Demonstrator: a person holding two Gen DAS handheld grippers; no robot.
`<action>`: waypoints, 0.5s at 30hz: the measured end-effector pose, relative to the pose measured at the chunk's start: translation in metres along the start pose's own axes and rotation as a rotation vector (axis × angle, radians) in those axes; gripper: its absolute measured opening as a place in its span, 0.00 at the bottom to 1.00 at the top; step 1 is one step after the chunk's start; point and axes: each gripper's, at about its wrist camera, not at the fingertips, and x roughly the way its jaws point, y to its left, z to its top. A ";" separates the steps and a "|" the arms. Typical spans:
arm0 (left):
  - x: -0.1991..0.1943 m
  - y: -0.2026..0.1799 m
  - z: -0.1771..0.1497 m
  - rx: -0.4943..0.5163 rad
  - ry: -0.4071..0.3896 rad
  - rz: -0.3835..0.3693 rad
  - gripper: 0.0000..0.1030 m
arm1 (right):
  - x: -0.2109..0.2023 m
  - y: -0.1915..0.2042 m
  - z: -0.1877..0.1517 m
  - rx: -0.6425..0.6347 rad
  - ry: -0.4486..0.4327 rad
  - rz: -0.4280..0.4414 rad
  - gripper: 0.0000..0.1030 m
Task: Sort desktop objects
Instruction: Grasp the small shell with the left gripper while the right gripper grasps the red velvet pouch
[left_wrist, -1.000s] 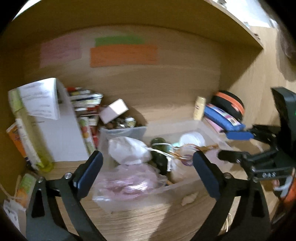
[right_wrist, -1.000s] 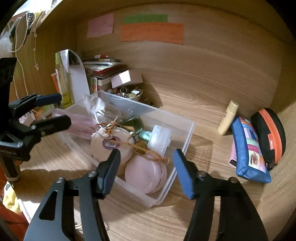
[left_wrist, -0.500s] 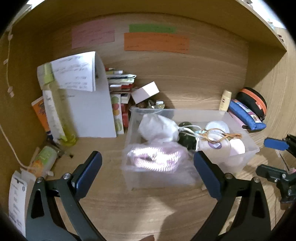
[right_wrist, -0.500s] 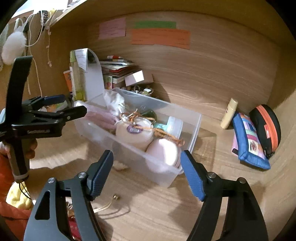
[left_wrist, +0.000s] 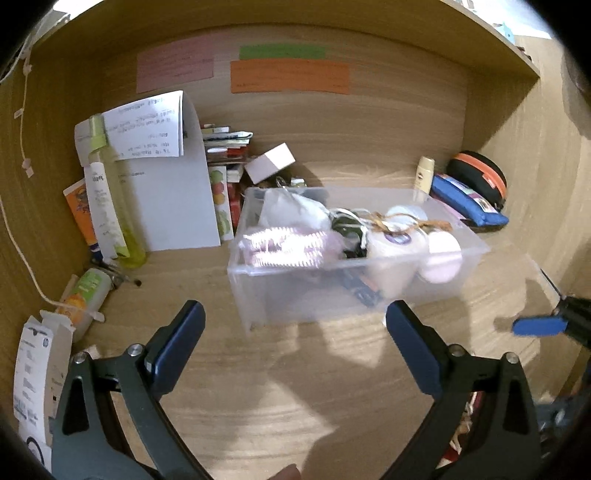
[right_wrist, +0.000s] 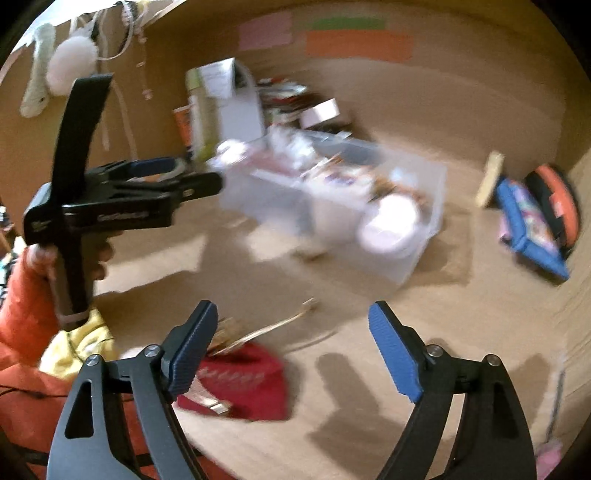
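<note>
Both grippers farther from bin (left_wrist: 354, 254)

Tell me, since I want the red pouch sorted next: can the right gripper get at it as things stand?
Probably yes. The right gripper is empty, its jaws, which have just been opening, wide apart. The red pouch lies on the desk just beyond its left finger, with only loose strings on it.

Home study nook: wood-grain desk surface (left_wrist: 258, 387) enclosed by matching back and side panels. Behind the clear storage box (left_wrist: 354, 295): coloured sticky notes (left_wrist: 290, 75) on the panel, stacked books (left_wrist: 225, 147), propped papers (left_wrist: 166, 177). Right of box: pencil case (left_wrist: 469, 201).
</note>
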 end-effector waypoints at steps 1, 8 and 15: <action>-0.001 -0.001 -0.001 0.000 -0.001 0.004 0.92 | 0.003 0.004 -0.002 -0.007 0.009 0.011 0.80; 0.000 -0.003 -0.014 -0.019 0.050 -0.045 0.72 | 0.028 0.028 -0.012 -0.059 0.077 0.046 0.80; 0.016 -0.015 -0.022 -0.031 0.117 -0.125 0.47 | 0.044 0.023 -0.013 -0.050 0.126 0.061 0.78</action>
